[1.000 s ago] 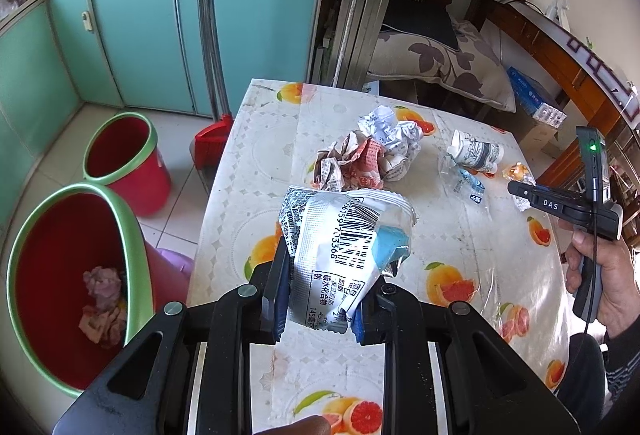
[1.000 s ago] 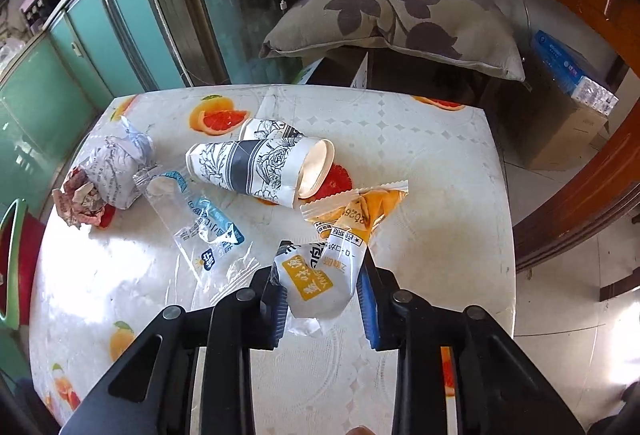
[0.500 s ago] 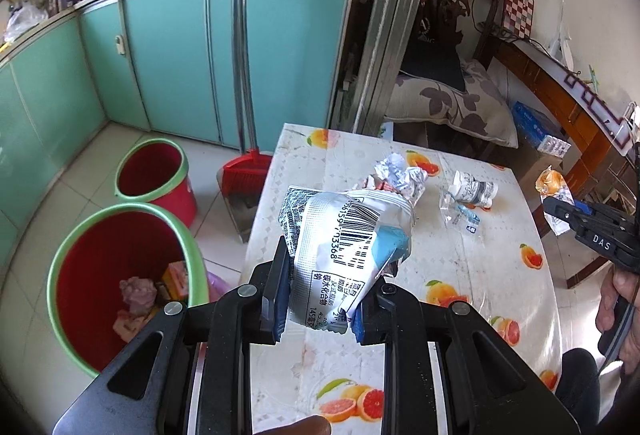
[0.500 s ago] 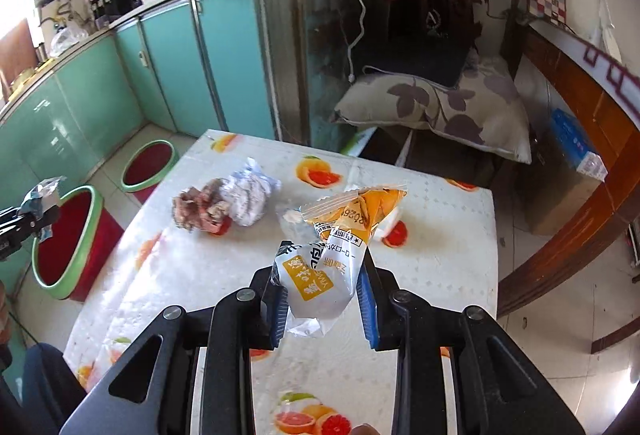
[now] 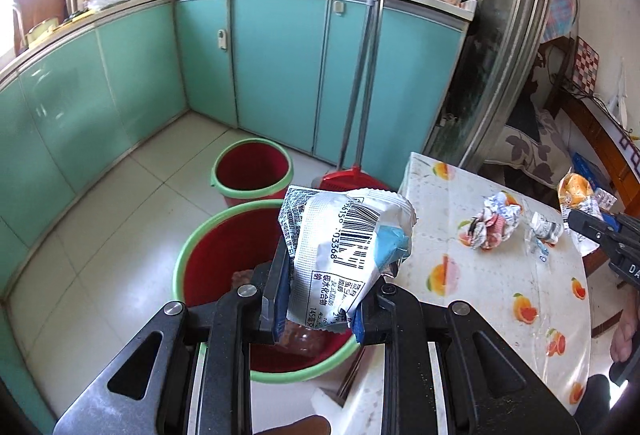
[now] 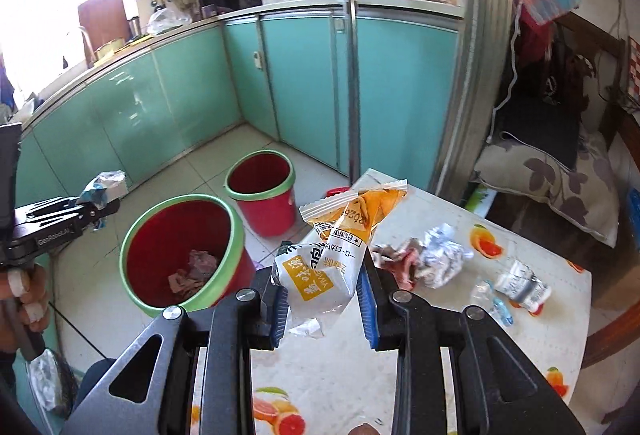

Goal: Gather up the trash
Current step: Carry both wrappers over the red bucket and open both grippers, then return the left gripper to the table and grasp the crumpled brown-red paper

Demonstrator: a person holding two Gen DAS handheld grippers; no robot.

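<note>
My left gripper (image 5: 318,319) is shut on a crumpled silver wrapper (image 5: 344,255) with a barcode, held above the near red bin with a green rim (image 5: 188,255). My right gripper (image 6: 323,309) is shut on a white and orange snack wrapper (image 6: 336,255), over the table's left edge (image 6: 320,375). From the right wrist view the left gripper (image 6: 102,211) shows at the far left with the silver wrapper (image 6: 105,183), beside the near bin (image 6: 140,231). Crumpled wrappers (image 6: 424,261) and a squashed paper cup (image 6: 520,285) lie on the table.
A second, smaller red bin (image 5: 252,171) stands behind the near one. A red broom and dustpan (image 5: 352,179) lean against the teal cabinets (image 5: 280,67). The near bin holds some pink scraps (image 6: 192,267). A cushion (image 6: 560,179) lies beyond the fruit-patterned table (image 5: 500,295).
Both grippers rose and swung left, away from the table's middle toward the bins, each keeping its wrapper. The near bin now lies under the left gripper.
</note>
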